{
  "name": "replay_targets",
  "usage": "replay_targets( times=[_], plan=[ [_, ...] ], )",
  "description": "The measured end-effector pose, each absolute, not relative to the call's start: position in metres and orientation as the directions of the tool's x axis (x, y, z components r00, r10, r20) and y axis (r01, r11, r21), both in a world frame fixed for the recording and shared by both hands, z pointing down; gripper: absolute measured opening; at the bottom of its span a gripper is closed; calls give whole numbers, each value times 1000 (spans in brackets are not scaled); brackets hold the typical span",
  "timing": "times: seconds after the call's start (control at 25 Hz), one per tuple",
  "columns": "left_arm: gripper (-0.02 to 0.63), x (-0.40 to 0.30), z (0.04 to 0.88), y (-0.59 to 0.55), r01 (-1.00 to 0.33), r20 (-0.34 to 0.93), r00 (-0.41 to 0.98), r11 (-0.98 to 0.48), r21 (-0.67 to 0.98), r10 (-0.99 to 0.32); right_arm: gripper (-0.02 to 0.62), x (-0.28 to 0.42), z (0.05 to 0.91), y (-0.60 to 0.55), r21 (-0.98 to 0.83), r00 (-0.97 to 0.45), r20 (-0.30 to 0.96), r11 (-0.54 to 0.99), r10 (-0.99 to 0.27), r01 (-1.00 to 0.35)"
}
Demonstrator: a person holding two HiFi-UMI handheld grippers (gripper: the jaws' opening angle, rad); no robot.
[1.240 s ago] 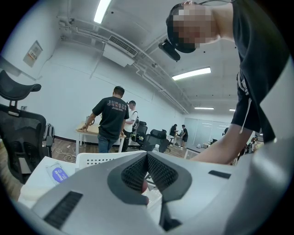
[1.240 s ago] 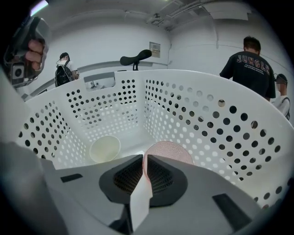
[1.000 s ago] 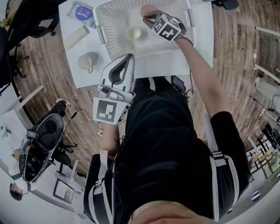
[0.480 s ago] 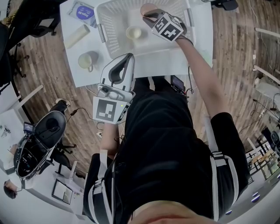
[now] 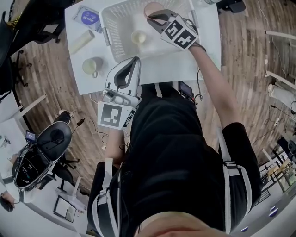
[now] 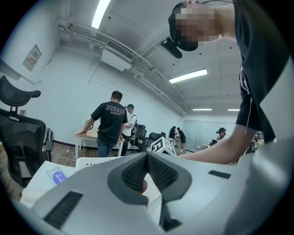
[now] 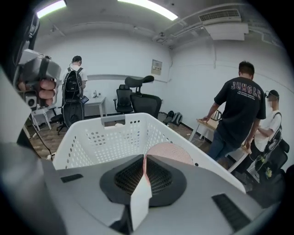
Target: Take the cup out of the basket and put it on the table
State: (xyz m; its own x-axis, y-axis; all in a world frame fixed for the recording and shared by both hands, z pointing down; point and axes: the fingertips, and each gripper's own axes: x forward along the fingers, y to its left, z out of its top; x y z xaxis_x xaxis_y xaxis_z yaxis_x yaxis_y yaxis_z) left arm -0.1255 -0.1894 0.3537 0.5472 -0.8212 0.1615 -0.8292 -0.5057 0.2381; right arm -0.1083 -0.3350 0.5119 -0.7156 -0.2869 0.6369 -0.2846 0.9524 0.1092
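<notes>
Pink cup (image 5: pixel 151 8) is mostly hidden behind the right gripper (image 5: pixel 156 17) in head view, at the basket's (image 5: pixel 110 23) far right. Right gripper view shows the jaws clamped on its rim (thin wall between pads). Left gripper (image 6: pixel 147 158) is closed and empty.

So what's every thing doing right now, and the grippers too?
pink cup, held by its rim in the right gripper.
right gripper, shut on the pink cup.
left gripper, shut, empty.
cream cup, upright inside the basket.
basket, upright on the table.
mug, upright on the table, outside the basket.
roll, lying on its side on the table.
</notes>
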Motion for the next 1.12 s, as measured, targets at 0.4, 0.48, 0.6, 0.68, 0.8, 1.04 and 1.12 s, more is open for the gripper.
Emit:
replay_targets(
  times=[0.4,0.48,0.6,0.68,0.8,1.04,1.12],
  plan=[
    [20,-116,339,-174,-829,136,551,-521,206,-823,35,-92,431,-291,154,-770,554,948,-316,-278],
    [20,-112,337,-171,-827,133,555,-526,199,-821,35,-87,413,-281,171,-782,531,945,-326,-278],
    [20,-106,333,-164,-825,130,558,-531,192,-820,35,-79,387,-263,186,-805,488,941,-339,-283],
    [20,-103,331,-160,-824,126,560,-535,187,-819,35,-75,373,-252,191,-814,466,938,-345,-288],
    [20,-100,327,-156,-823,118,562,-540,179,-818,35,-67,355,-235,195,-828,435,935,-353,-296],
    [20,-89,321,-142,-819,108,568,-549,165,-816,35,-45,328,-199,175,-846,371,923,-384,-343],
    [20,-86,320,-138,-818,104,570,-551,165,-815,35,-36,324,-188,164,-846,353,917,-399,-364]
  ],
)
